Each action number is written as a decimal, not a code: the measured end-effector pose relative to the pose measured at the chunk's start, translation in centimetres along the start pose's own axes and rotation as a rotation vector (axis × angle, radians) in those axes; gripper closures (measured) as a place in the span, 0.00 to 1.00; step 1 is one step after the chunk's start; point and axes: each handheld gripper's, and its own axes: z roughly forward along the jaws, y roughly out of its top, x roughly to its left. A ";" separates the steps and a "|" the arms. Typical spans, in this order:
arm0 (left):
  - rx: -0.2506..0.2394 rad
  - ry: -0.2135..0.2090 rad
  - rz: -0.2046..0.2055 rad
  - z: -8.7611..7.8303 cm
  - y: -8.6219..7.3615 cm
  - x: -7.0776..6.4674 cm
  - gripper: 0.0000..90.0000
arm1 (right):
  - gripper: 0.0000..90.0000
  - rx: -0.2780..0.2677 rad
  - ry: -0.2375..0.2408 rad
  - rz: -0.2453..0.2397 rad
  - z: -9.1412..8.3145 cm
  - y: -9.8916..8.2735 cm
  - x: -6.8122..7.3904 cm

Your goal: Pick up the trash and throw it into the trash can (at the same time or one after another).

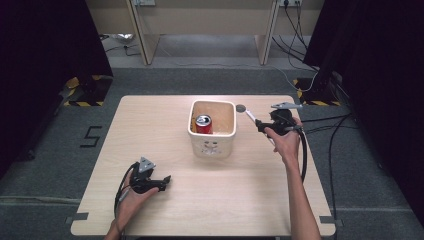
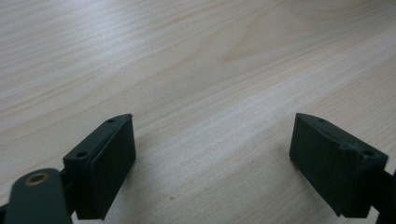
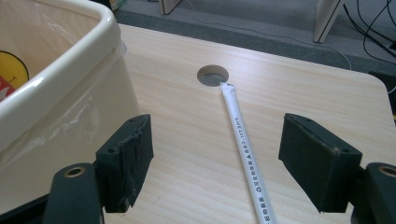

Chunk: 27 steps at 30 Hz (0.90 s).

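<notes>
Now right tongs (image 3: pixel 217 163) spread over wrapped straw (image 3: pixel 243 144), ungripped; left tongs (image 2: pixel 212 163) spread, empty

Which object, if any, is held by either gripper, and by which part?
Nothing is held. The right gripper stands open around the white paper-wrapped straw lying on the table, pads clear of it. The left gripper is open over bare wood.

1 wrapped straw (image 3: pixel 245 154), 1 bin (image 1: pixel 212 145), 1 red can (image 1: pixel 203 124), 2 grippers.
</notes>
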 end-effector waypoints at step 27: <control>0.000 0.000 0.000 0.0 0.0 0.0 0.15 | 0.29 0.056 -0.006 0.034 2.4 -2.4 -1.5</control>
